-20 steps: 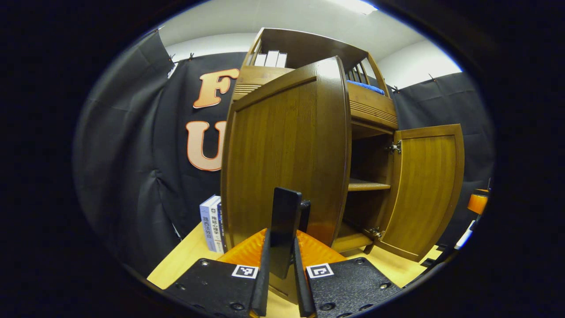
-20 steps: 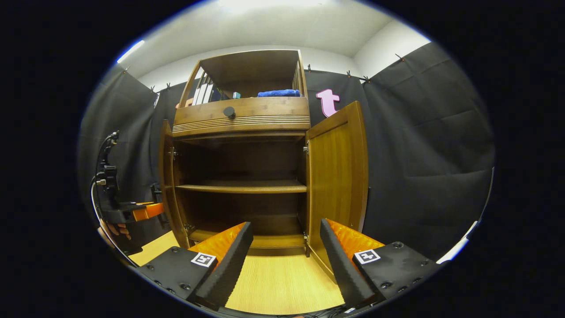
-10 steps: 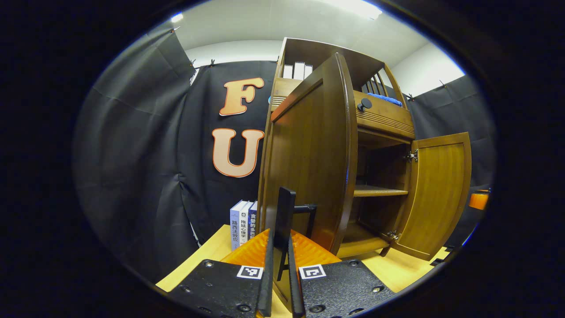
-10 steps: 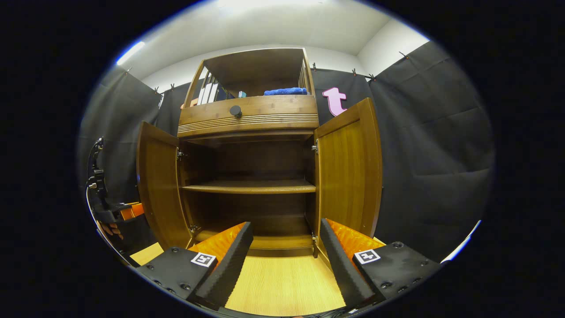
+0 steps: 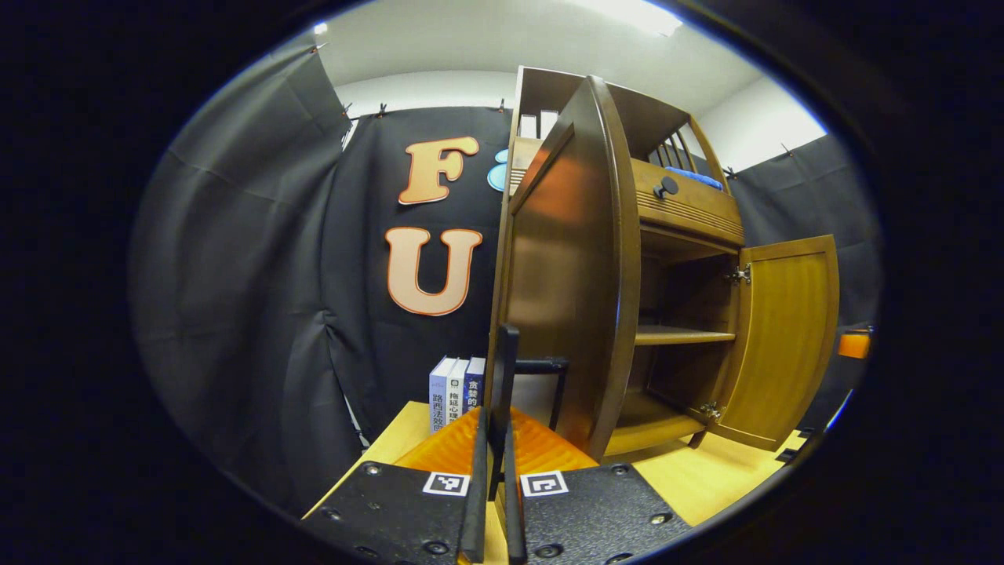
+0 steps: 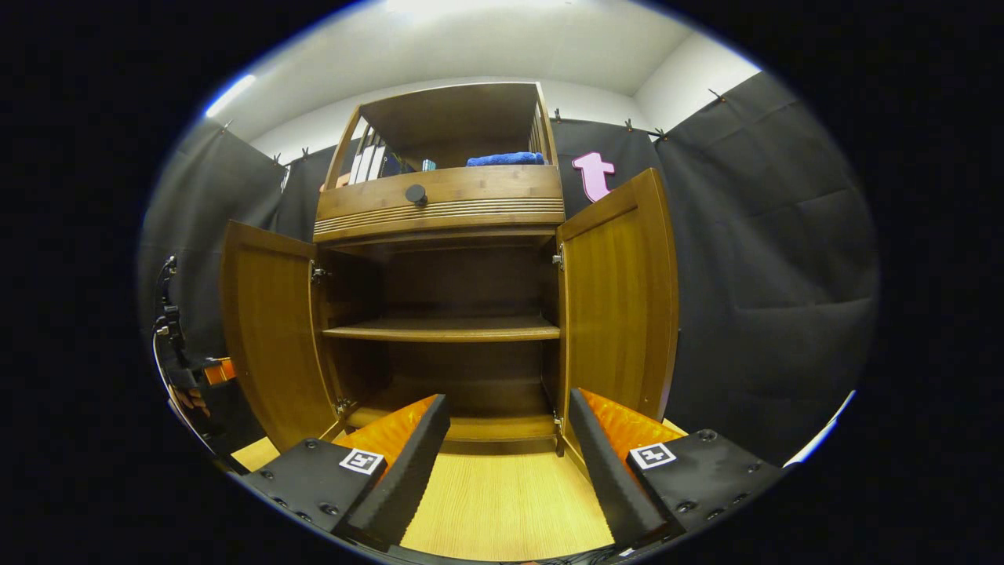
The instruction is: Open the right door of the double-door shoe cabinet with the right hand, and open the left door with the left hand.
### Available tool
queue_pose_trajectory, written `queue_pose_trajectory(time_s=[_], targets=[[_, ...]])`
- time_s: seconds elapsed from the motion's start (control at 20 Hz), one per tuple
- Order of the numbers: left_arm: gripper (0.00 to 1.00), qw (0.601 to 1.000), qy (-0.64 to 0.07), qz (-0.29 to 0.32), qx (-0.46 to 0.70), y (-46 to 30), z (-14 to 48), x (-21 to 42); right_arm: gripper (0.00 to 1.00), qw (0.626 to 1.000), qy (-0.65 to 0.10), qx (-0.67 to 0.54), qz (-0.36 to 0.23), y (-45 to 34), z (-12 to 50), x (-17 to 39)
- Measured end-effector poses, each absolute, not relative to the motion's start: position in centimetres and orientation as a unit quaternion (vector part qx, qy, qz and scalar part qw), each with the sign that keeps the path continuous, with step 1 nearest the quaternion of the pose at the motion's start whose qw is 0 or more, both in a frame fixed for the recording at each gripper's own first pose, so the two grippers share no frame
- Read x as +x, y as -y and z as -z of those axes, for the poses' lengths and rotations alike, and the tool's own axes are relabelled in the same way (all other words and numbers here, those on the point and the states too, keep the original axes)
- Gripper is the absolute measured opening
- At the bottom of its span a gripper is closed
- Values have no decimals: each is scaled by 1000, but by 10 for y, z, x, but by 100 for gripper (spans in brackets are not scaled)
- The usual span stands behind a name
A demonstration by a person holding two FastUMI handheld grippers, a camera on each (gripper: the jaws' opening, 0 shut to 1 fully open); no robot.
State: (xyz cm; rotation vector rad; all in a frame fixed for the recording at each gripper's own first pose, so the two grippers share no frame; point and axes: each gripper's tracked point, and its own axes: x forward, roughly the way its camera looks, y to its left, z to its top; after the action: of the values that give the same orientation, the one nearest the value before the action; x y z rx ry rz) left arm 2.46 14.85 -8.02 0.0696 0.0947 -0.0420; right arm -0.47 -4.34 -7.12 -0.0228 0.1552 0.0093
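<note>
The cabinet (image 6: 439,235) is brown wood with both doors swung wide, baring 1 inner shelf (image 6: 443,329). Above the doors sits a drawer with a round dark knob (image 6: 416,194), and an open top shelf holds upright books and a blue cloth (image 6: 506,159).

In the left gripper view, 3 books (image 5: 456,390) stand on the table (image 5: 706,486) by the cabinet's side, left of and beyond the fingers. Nothing blocks either door.

The left gripper (image 5: 492,471) has its fingers pressed on the black handle (image 5: 506,392) of the left door (image 5: 569,267), which stands edge-on just ahead and to its right; the right door (image 5: 784,337) hangs open farther right.

The right gripper (image 6: 508,463) is spread wide with nothing between its fingers, low over the table and facing the open interior. The right door (image 6: 620,298) is just ahead to its right, apart from the fingers; the left door (image 6: 271,329) is ahead to its left, with the left gripper (image 6: 212,370) and a hand behind it.
</note>
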Motion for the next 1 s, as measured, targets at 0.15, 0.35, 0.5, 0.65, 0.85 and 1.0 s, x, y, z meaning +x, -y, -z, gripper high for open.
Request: queue_pose_trajectory(time_s=[0.15,0.35,0.5,0.65,0.85,1.0], targets=[[14,998,-58,33,20,-152,83,6,98,997,-80,-14,-10,40,73,-2],[17,997,-53,25,49,-150,72,-13,100,996,-84,-12,-24,29,77,6],[9,997,-42,31,55,-138,57,-25,98,996,-83,-14,-43,15,78,10],[9,997,-28,39,55,-116,40,-32,100,995,-81,-21,-51,8,76,12],[5,998,-23,47,47,-83,24,-26,98,996,-72,-18,-48,7,70,14],[9,998,-20,52,40,-60,21,-18,98,997,-67,-20,-39,12,67,11]])
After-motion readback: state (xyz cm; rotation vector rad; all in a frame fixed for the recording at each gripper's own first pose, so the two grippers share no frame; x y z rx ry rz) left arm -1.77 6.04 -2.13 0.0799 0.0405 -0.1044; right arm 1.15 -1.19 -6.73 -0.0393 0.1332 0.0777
